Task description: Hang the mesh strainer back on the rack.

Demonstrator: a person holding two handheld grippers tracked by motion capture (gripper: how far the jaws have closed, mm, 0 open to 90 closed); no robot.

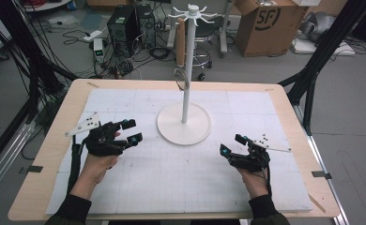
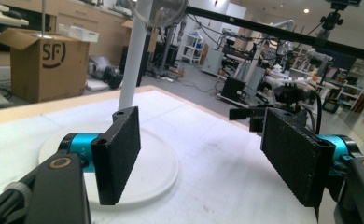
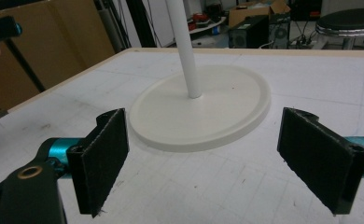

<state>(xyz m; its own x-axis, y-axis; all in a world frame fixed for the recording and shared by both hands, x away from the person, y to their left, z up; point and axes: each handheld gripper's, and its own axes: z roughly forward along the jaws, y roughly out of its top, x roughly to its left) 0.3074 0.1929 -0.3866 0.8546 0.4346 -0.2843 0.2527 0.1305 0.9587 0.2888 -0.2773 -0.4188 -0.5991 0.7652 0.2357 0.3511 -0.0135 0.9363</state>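
Observation:
A white stand rises from a round base at the table's middle back, with a thin pole and a hook crown. From one hook hangs a wooden-handled magnifying glass, its lens ring low beside the pole. My left gripper rests left of the base, open and holding nothing. My right gripper sits right of the base, also open and holding nothing. In the left gripper view the open left gripper faces the base and pole. The right gripper view frames the base just beyond the right gripper.
A white gridded mat covers the wooden table. Behind the table stand a cardboard box, a computer tower, a stool and floor cables. Black frame legs flank the right side.

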